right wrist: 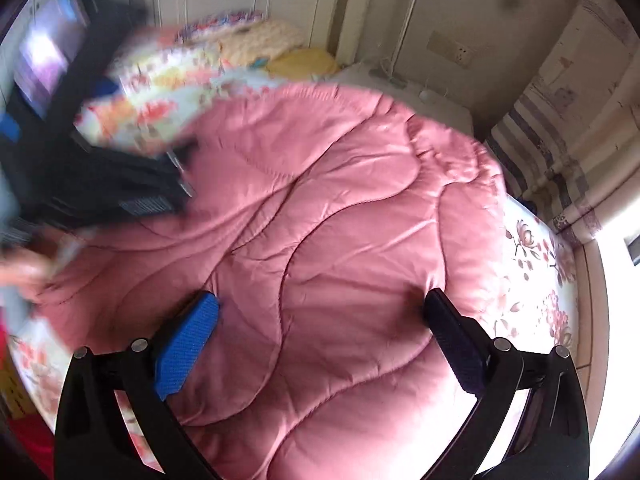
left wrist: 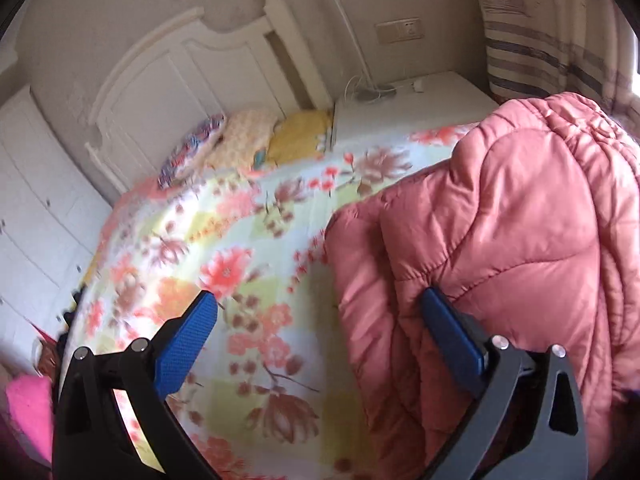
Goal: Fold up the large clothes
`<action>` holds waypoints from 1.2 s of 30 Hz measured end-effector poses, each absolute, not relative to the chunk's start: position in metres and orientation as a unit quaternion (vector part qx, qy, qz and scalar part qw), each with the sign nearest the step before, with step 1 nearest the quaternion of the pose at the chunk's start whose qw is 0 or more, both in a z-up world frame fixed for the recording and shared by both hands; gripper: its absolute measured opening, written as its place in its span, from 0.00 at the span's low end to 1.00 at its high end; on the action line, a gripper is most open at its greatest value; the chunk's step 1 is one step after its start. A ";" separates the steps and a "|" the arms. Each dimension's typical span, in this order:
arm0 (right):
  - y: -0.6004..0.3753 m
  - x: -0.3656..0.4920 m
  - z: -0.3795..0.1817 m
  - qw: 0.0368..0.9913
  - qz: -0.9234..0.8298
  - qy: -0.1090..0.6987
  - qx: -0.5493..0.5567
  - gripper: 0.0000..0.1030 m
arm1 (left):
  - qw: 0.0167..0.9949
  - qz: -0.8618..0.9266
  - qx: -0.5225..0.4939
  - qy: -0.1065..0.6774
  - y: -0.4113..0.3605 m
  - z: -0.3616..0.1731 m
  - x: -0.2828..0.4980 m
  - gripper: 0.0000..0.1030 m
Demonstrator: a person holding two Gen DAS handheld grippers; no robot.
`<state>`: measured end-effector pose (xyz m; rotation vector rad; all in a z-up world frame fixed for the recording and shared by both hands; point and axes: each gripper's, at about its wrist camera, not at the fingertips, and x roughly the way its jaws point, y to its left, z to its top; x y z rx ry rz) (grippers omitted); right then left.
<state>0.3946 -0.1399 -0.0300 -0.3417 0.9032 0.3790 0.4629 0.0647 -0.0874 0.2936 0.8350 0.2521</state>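
Item 1: pink quilted garment point(right wrist: 320, 232), large and padded, wavy stitch lines. Spread across the floral bedspread point(left wrist: 224, 240) in the right wrist view, covering most of the bed; bedspread showing past the garment's right edge and at its lower left. Folded or bunched into a tall heap in the left wrist view, filling the right half of that frame, upper edge crumpled.

Item 2: left gripper point(left wrist: 316, 308), 2 blue-padded fingers spread wide, nothing pinched. Garment to the right of the gap; right finger point(left wrist: 452, 332) lying against or just in front of the garment's lower left fold, contact not certain. Left finger over bare bedspread, apart from the garment.

Item 3: right gripper point(right wrist: 320, 304), 2 fingers spread wide, nothing pinched. Garment directly below and ahead, filling the whole gap; both fingers over its surface, right fingertip at a dimple in the fabric, touching or nearly so.

Item 4: blurred dark shape at the garment's upper left edge in the right wrist view, probably the other gripper; too smeared to tell more.

Item 5: pillows point(left wrist: 248, 136), patterned and yellow, beyond the garment at the white headboard point(left wrist: 180, 64).

Item 6: white nightstand point(left wrist: 416, 96) beyond the garment, beside the pillows.

Item 7: striped curtain point(left wrist: 532, 52) above the garment's heap.
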 end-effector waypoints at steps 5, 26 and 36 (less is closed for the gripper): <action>-0.153 0.397 -0.021 0.874 0.174 0.432 -0.135 0.96 | 0.897 0.117 0.122 0.408 0.072 -0.094 0.461 0.98; -0.161 0.329 0.002 0.927 0.127 0.331 -0.125 0.96 | 0.935 0.134 0.023 0.327 0.089 -0.047 0.390 0.98; -0.180 0.275 0.004 0.946 0.077 0.308 -0.069 0.96 | 0.942 0.108 0.014 0.317 0.071 -0.020 0.316 0.98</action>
